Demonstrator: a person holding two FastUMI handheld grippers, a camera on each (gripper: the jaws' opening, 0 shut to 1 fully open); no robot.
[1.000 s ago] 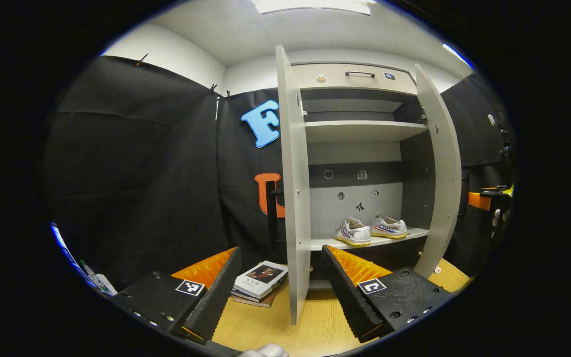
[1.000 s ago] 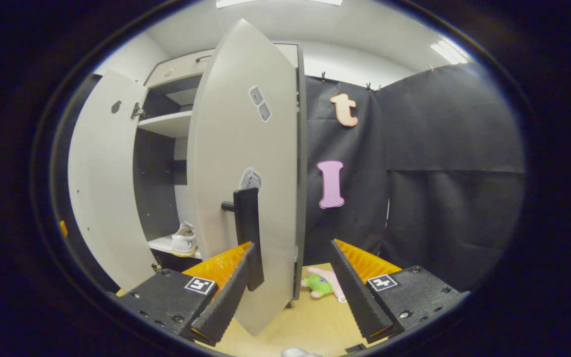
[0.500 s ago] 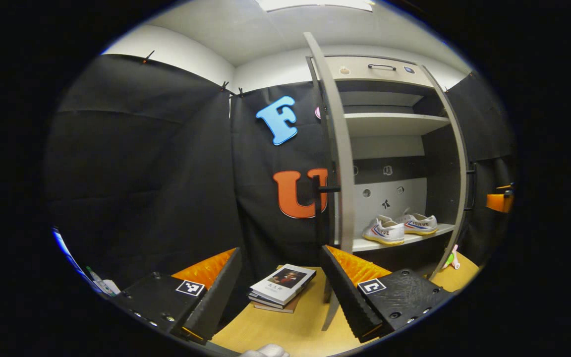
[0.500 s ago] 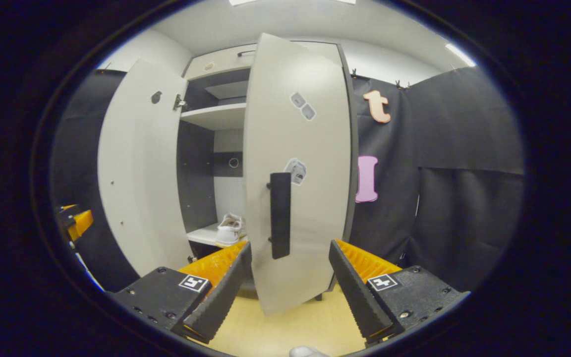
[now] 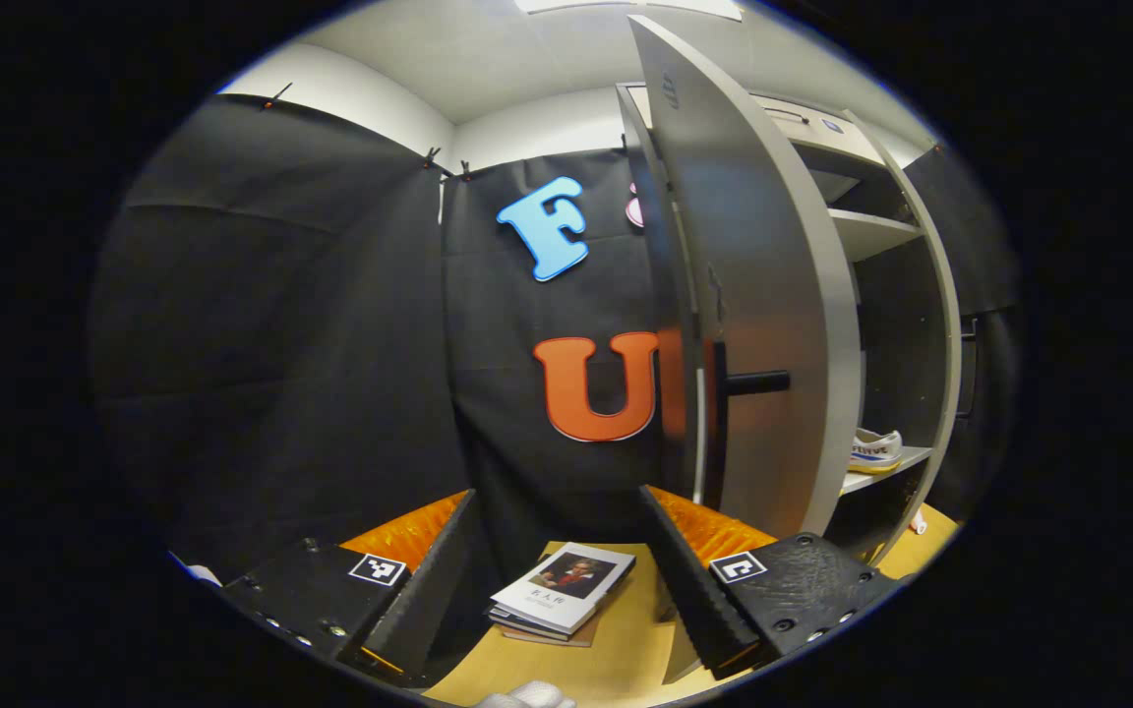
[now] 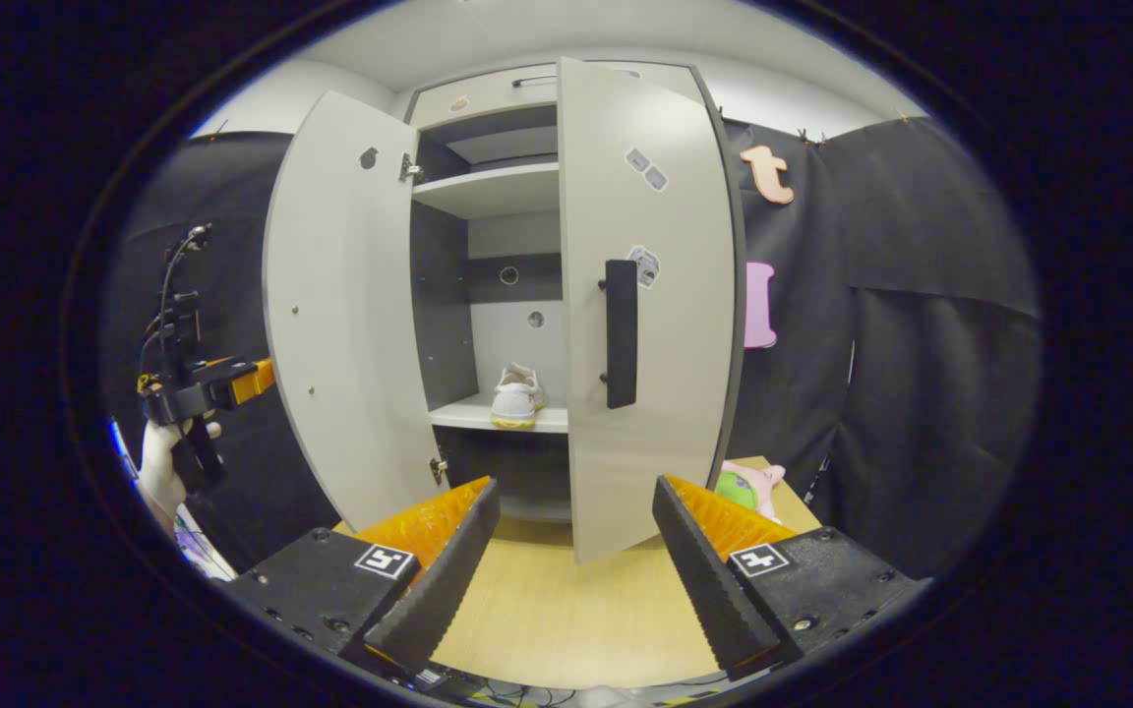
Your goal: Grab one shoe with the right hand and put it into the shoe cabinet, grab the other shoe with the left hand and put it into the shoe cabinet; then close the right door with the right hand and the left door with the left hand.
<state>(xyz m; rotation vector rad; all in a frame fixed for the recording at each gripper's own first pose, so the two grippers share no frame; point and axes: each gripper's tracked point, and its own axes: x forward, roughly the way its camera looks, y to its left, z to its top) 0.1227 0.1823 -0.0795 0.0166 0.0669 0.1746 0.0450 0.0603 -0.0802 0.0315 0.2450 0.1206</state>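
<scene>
The grey shoe cabinet (image 6: 488, 192) has its left door (image 6: 340, 305) standing wide open. Its right door (image 6: 665, 393), with a black handle (image 6: 620, 332), is swung most of the way across the opening. A white shoe (image 6: 515, 395) rests on the lower shelf; a shoe's toe (image 5: 871, 450) peeks past the left door's outer face (image 5: 753, 295). My right gripper (image 6: 576, 551) is open, in front of the cabinet and apart from the right door. My left gripper (image 5: 557, 580) is open beside the left door's outer side, below its handle (image 5: 758, 382). It also appears behind that door, as the left gripper (image 6: 247, 379) held in a hand (image 6: 161, 462).
A small stack of books (image 5: 562, 588) lies on the wooden floor (image 6: 566, 619) left of the cabinet. A green and pink plush toy (image 6: 748, 484) lies at the cabinet's right foot. Black cloth walls close in both sides.
The right door has swung further toward shut and my right gripper has backed away from its handle. My left gripper has moved round to the left door's outer side.
</scene>
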